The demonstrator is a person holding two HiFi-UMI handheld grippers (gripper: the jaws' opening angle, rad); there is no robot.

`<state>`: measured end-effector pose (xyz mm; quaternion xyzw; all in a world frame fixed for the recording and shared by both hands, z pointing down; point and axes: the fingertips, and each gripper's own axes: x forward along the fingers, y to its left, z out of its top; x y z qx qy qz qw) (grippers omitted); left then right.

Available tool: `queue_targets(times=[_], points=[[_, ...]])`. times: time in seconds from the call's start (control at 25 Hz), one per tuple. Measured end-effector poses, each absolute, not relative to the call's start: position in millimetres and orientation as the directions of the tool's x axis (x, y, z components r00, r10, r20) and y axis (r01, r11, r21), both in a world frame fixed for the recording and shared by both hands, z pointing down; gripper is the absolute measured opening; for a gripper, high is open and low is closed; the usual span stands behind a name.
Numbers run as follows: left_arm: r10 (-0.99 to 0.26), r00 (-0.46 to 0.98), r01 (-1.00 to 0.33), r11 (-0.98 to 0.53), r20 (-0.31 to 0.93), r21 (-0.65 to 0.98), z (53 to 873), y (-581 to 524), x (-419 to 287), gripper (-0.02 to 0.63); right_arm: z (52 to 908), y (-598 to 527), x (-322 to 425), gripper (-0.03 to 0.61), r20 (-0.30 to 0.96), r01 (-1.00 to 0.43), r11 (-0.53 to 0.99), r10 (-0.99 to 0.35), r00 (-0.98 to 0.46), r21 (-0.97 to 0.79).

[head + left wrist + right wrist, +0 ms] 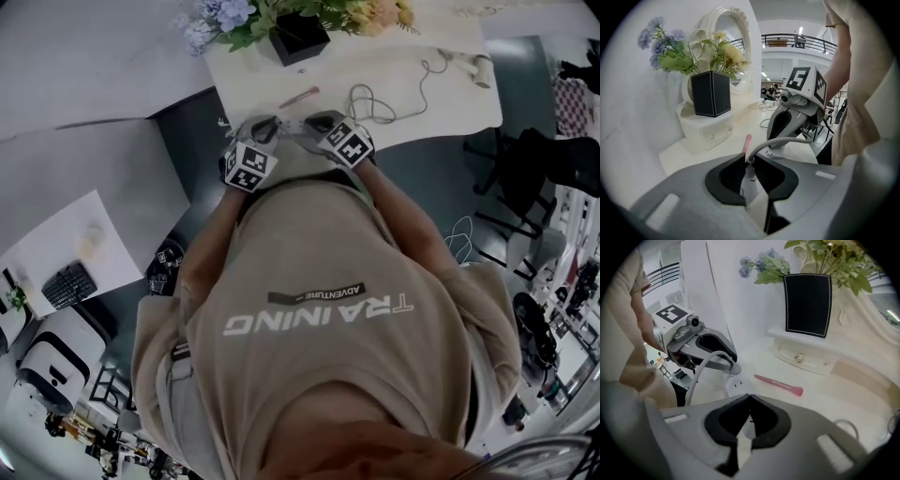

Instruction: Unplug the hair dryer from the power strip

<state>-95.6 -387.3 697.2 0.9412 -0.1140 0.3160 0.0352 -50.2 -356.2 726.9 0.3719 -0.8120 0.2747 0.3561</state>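
A white power strip lies on the white table near its front edge. My right gripper is shut, its tips on the strip's near end. My left gripper is shut on a grey cable where it meets the strip. That cable arcs away toward the person and passes under the right gripper. In the head view both grippers, left and right, meet tip to tip. The hair dryer lies far right, its cord looped on the table.
A pink brush lies just beyond the strip. A black vase of flowers stands on a small white drawer box at the back, beside an oval mirror. A black chair stands right of the table.
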Motion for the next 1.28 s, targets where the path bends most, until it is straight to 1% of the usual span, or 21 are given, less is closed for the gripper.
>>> queue_targets(times=[0.2,0.4,0.52,0.68,0.96,1.04,1.2,1.28], points=[[-0.253,0.806,-0.277,-0.960,0.535,-0.038,658,-391,-89,0.063,725,-355,-50,0.005,0.780,-0.776,0.602,-0.389,-0.490,-0.187],[-0.271,0.814,-0.265,-0.960,0.514,-0.086,623,-382,-80,0.063,722,-351,-47,0.005,0.771,-0.772,0.593,-0.374,-0.516,-0.229],[-0.276,0.813,-0.260,-0.960,0.513,-0.104,615,-375,-77,0.063,713,-350,-39,0.005,0.756,-0.779,0.586,-0.399,-0.519,-0.225],[-0.296,0.814,-0.275,-0.954,0.500,-0.119,605,-372,-73,0.063,685,-355,-35,0.005,0.706,-0.775,0.599,-0.460,-0.539,-0.202],[-0.335,0.818,-0.297,-0.942,0.468,-0.157,585,-369,-72,0.063,602,-365,-38,0.005,0.526,-0.739,0.637,-0.561,-0.640,-0.219],[-0.337,0.819,-0.293,-0.942,0.464,-0.167,583,-368,-73,0.063,579,-369,-36,0.005,0.475,-0.746,0.635,-0.602,-0.642,-0.203],[-0.341,0.830,-0.314,-0.940,0.442,-0.135,582,-371,-73,0.063,528,-383,-25,0.005,0.331,-0.777,0.615,-0.712,-0.620,-0.133],[-0.351,0.834,-0.323,-0.936,0.425,-0.138,580,-374,-75,0.063,518,-390,-24,0.005,0.304,-0.780,0.616,-0.726,-0.617,-0.111]])
